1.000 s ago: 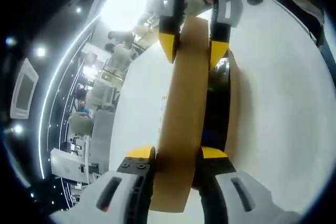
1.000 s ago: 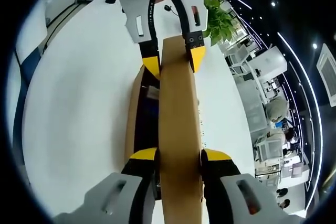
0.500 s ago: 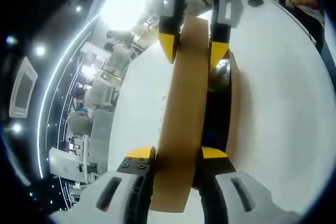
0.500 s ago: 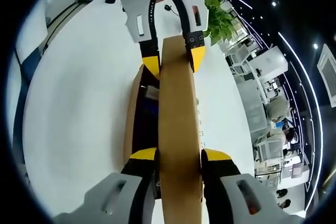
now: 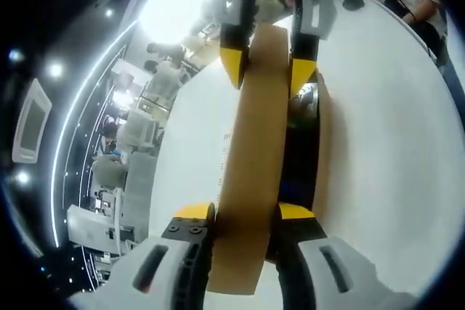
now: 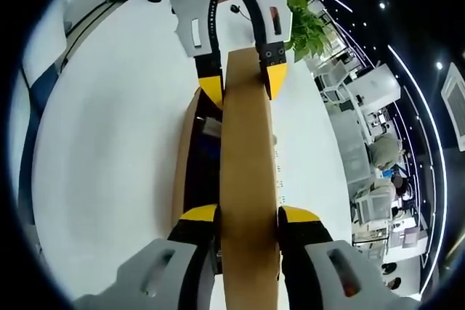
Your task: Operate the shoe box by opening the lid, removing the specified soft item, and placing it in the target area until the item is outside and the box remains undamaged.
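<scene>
1. The left gripper (image 5: 243,215) is clenched on one end of the brown cardboard lid (image 5: 251,165); its yellow-tipped jaws press against both faces of the board.
2. The right gripper (image 6: 247,215) is clenched on the other end of the same lid (image 6: 247,172), its jaws tight on both faces.
3. In the left gripper view the right gripper (image 5: 269,70) shows at the far end of the lid, its yellow tips on either side of the board.
4. In the right gripper view the left gripper (image 6: 241,81) shows the same way at the far end.
5. The lid stands on edge, raised over the box (image 6: 187,157), which sits on the white bench (image 6: 102,150).
6. The box lies just beside the lid, its dark inside (image 5: 298,157) open to view.
7. Something dark lies inside the box; what it is cannot be told.
8. A green plant (image 6: 305,30) stands beyond the bench.
</scene>
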A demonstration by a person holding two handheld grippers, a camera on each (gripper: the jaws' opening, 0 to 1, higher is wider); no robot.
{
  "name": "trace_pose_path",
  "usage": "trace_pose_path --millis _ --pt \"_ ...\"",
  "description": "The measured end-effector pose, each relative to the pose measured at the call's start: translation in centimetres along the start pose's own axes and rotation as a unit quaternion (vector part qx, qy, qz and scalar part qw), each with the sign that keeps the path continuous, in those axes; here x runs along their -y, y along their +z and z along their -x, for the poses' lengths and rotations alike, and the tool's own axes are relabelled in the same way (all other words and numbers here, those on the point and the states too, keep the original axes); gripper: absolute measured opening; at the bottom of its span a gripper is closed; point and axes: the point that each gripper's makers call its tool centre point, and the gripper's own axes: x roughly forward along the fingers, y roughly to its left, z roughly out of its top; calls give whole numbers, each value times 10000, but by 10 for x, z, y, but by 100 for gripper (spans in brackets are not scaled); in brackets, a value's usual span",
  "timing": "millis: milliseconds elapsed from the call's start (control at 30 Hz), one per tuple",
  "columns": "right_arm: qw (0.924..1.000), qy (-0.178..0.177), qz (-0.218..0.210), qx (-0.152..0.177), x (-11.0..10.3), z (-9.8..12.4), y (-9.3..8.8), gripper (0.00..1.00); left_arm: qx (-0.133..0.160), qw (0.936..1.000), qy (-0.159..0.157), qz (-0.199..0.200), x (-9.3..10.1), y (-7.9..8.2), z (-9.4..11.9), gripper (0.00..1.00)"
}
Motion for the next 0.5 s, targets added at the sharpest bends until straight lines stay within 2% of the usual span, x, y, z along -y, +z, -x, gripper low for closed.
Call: trace_pose_path --millis 200,333,500 --pt "10000 17 26 -4 -1 -2 -1 31 118 9997 2 -201 1 0 -1 32" --pt "10000 22 17 33 -3 -2 0 31 187 9996 -30 -189 2 -2 2 33" --pt "10000 27 20 31 -4 -3 0 31 328 9994 65 -73 -1 -1 17 33"
